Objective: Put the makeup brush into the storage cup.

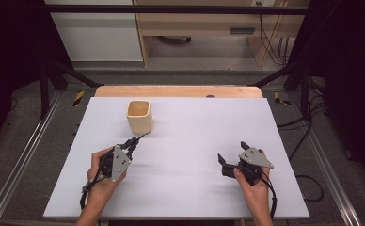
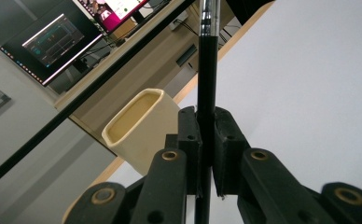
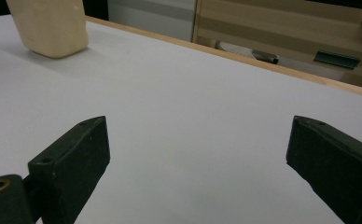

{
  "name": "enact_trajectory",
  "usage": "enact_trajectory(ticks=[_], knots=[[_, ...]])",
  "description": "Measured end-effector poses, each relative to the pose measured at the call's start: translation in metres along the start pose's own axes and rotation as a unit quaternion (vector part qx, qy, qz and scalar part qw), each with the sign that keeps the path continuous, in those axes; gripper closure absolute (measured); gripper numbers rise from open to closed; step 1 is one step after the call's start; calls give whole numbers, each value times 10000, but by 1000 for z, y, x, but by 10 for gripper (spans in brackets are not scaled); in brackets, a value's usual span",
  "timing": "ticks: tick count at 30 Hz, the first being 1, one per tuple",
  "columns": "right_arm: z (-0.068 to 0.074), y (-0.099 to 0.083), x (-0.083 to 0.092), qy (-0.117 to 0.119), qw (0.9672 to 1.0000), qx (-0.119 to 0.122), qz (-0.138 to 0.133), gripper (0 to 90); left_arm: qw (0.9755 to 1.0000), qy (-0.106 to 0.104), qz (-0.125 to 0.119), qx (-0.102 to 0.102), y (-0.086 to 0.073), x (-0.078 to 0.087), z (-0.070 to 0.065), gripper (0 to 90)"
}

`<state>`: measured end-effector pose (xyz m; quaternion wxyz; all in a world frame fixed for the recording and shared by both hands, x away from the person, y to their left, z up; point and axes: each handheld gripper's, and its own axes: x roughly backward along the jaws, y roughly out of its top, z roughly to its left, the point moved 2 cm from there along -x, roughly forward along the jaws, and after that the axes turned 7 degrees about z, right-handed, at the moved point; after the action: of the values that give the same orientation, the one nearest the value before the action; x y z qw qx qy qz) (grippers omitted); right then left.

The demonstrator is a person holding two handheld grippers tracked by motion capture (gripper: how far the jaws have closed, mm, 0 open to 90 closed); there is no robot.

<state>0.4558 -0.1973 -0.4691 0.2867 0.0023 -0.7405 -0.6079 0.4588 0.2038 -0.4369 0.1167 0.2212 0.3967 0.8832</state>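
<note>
— Two grippers, what's each doing?
— Left gripper, just in front of the cup, is clamped on a black pen whose tip points at the cup. Right gripper, well to the cup's right, stands wide apart, empty.
— Progress?
— Pen picked up, I'd judge; dropping it into the cup remains

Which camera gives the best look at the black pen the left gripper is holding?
The left gripper view: the pen runs up the middle, clamped between the jaws, its black barrel and silver section sharp, beside the cream cup. In the high view the pen is a thin dark sliver pointing toward the cup.
</note>
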Motion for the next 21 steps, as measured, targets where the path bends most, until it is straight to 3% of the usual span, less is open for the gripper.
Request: enact_trajectory(ticks=[6, 9, 16, 21], knots=[[-9, -4, 4, -53, 9999, -89, -81, 64, 9981, -85, -150, 593, 5, 0, 15, 835], [-11, -6, 6, -54, 9998, -145, -105, 64, 9967, -92, -212, 778, 10, 0, 23, 835], [-15, -8, 9, -50, 9995, -253, -164, 64, 9942, -150, -257, 1034, 23, 1, 41, 835], [-17, -10, 10, -71, 9992, -335, -190, 65, 9937, -181, -238, 1083, 32, -2, 51, 835]])
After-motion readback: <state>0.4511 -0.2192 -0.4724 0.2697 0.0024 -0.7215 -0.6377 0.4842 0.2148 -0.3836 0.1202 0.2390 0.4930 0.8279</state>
